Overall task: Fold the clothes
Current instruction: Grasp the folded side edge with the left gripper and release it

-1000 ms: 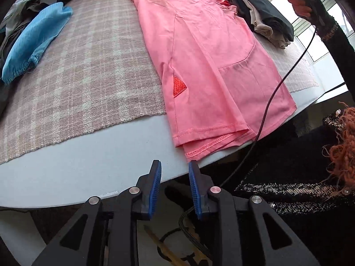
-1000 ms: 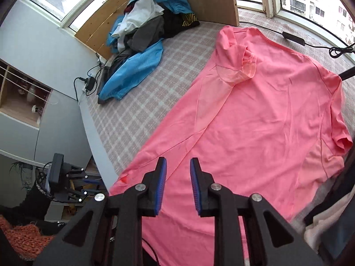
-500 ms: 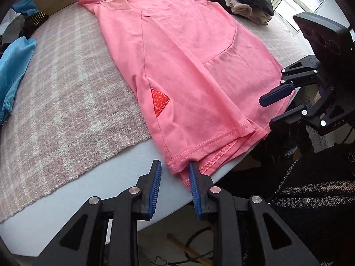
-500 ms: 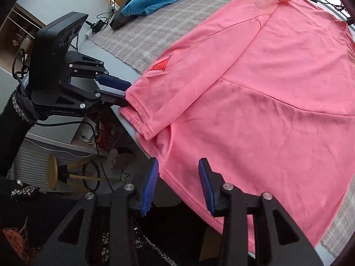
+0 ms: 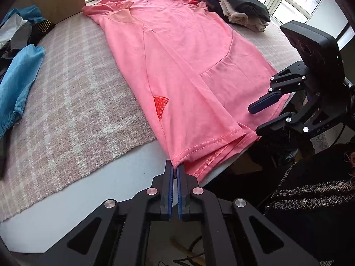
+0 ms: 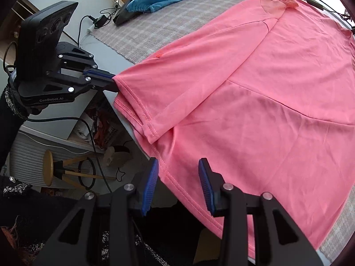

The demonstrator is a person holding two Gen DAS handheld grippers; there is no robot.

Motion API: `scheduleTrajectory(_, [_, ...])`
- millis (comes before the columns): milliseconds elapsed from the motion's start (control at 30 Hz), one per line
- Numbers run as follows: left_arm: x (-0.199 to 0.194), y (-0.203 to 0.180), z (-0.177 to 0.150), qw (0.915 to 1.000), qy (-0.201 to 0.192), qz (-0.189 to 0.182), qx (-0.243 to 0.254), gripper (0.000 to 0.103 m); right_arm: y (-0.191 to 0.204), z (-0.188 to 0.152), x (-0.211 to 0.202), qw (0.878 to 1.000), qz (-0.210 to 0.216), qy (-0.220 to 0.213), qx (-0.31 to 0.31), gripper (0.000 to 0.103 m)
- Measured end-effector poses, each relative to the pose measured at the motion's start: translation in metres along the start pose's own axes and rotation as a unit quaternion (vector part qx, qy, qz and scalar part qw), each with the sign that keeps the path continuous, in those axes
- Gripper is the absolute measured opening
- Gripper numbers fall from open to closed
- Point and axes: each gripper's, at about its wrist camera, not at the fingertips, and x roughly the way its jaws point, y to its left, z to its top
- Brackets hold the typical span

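A pink T-shirt (image 5: 184, 71) lies on the plaid cloth, one side folded over lengthwise, its hem hanging over the near table edge. My left gripper (image 5: 174, 170) is shut on the hem's near-left corner; it also shows in the right wrist view (image 6: 112, 82), pinching that corner. My right gripper (image 6: 178, 177) is open, its jaws wide apart around the hem of the pink T-shirt (image 6: 266, 88) further along the edge. It shows in the left wrist view (image 5: 259, 119), open by the hem's right end.
A plaid cloth (image 5: 66, 102) covers the white table (image 5: 124, 173). A blue garment (image 5: 15, 84) and a heap of clothes lie at the far left. Folded dark and beige clothes (image 5: 237, 6) are stacked at the back right. A stool (image 6: 51, 170) stands below.
My left gripper has closed on the hem corner. My right gripper has come down to the hem's edge and opened wider.
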Motion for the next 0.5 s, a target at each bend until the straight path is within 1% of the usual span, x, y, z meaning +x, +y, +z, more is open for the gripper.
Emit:
scheduleTrajectory(67, [-0.007,-0.002,-0.003,1.0,-0.003,-0.001,0.001,0.002,0.0,-0.002,0.002,1.0,-0.002,0.003,-0.007,0.037])
scheduleTrajectory(100, [-0.005,-0.001,-0.003,1.0,0.002,0.001,0.0,0.002,0.0,-0.003,0.002,1.0,0.0,0.005,-0.01,0.037])
scheduleTrajectory(167, [0.001,0.005,-0.001,0.9998,0.015,0.011,-0.002,0.002,0.003,-0.002,-0.002,1.0,0.01,-0.007,-0.012,0.037])
scheduleTrajectory(200, [0.005,0.009,0.0,0.9995,0.023,0.019,-0.004,0.002,0.005,0.0,-0.003,1.0,0.025,-0.013,-0.011,0.037])
scheduleTrajectory(233, [0.009,0.01,-0.001,0.9992,0.034,0.019,-0.006,0.003,0.008,0.003,-0.003,0.999,0.031,-0.014,-0.015,0.037])
scheduleTrajectory(267, [0.011,0.01,-0.003,0.9988,0.041,0.028,-0.005,0.004,0.012,0.005,-0.003,0.999,0.037,-0.015,-0.02,0.037])
scheduleTrajectory(333, [0.009,0.008,-0.006,0.9982,0.043,0.041,-0.004,0.004,0.019,0.007,0.001,0.999,0.018,-0.011,-0.036,0.037])
scheduleTrajectory(400, [-0.001,-0.001,-0.006,0.999,0.025,0.036,-0.001,0.012,0.021,0.006,0.002,0.999,0.017,-0.008,-0.035,0.037])
scheduleTrajectory(467, [-0.003,-0.013,-0.002,0.9993,0.015,0.031,0.017,0.016,0.02,0.006,0.002,0.999,0.017,-0.006,-0.03,0.037])
scheduleTrajectory(500, [-0.002,-0.02,0.0,0.9991,0.012,0.029,0.028,0.016,0.018,0.005,0.001,1.0,0.015,-0.005,-0.026,0.037])
